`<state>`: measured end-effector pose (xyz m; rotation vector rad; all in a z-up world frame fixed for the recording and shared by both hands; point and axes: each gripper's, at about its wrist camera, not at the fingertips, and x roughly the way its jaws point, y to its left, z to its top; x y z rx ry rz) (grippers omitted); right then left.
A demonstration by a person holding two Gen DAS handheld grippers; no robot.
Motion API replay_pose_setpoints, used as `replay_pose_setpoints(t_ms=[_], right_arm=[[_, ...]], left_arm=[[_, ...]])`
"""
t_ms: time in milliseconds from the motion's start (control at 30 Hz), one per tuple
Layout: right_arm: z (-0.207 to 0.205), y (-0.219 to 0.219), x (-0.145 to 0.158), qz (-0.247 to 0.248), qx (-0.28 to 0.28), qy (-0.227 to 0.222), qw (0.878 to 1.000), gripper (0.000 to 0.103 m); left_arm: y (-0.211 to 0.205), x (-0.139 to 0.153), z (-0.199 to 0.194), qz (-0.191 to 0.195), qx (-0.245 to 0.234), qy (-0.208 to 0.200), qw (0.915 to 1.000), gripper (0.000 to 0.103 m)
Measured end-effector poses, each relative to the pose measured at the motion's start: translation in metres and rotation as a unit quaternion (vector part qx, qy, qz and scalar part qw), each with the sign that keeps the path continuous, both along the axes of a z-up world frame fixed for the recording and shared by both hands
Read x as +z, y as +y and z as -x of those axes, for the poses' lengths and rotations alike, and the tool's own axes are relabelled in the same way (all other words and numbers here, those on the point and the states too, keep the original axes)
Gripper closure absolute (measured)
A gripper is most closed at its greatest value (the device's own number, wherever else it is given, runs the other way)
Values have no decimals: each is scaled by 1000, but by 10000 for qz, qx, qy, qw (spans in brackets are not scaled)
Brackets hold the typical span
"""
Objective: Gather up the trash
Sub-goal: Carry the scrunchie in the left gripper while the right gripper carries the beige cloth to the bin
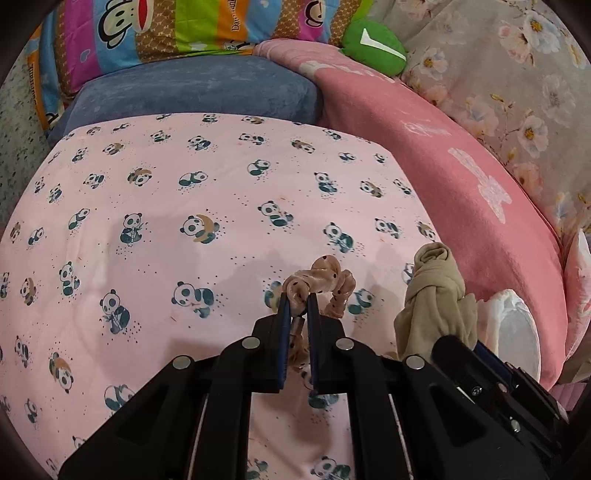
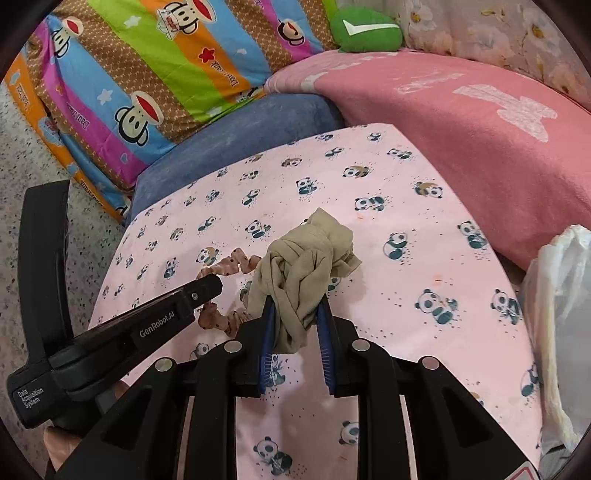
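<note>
My left gripper (image 1: pixel 298 301) is shut on a pink-brown dotted scrunchie (image 1: pixel 325 282) just above the pink panda-print sheet (image 1: pixel 166 229). The scrunchie also shows in the right wrist view (image 2: pixel 221 317), beside the left gripper's body (image 2: pixel 162 317). My right gripper (image 2: pixel 295 306) is shut on a knotted beige cloth bundle (image 2: pixel 306 266), held over the sheet (image 2: pixel 406 295). In the left wrist view the bundle (image 1: pixel 432 299) hangs at the right, close to the scrunchie.
A white plastic bag (image 2: pixel 557 314) lies at the right edge of the bed, also in the left wrist view (image 1: pixel 513 332). A pink blanket (image 2: pixel 461 140), blue cushion (image 1: pixel 199 92), striped monkey-print pillow (image 2: pixel 140 74) and green plush (image 2: pixel 365 31) line the back.
</note>
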<state>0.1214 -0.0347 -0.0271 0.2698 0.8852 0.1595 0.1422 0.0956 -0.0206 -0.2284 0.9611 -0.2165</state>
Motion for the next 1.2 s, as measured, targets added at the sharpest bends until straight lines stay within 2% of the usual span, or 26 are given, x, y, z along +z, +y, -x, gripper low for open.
replay_pose_setpoints(t_ms=[333,633,900,1200], right_arm=[[59,-61,52,-82,-505,-623,9967,81],[100,-115,86,-68,-964,-958,9907,81],[128,-161,97,-104,-1339,-1090,9849,81],[144,-194,95,-159,-1595,-1110,9808,81]], left_arm=[[-53,46,44,-63,-465,-511,9976,94],[-104,68,69,-124,-927,-801,9924,94],[-137,74,85,-166,-1254,-910,9878,94],[-161,76,96,-178,-1490,-916,9844,94]])
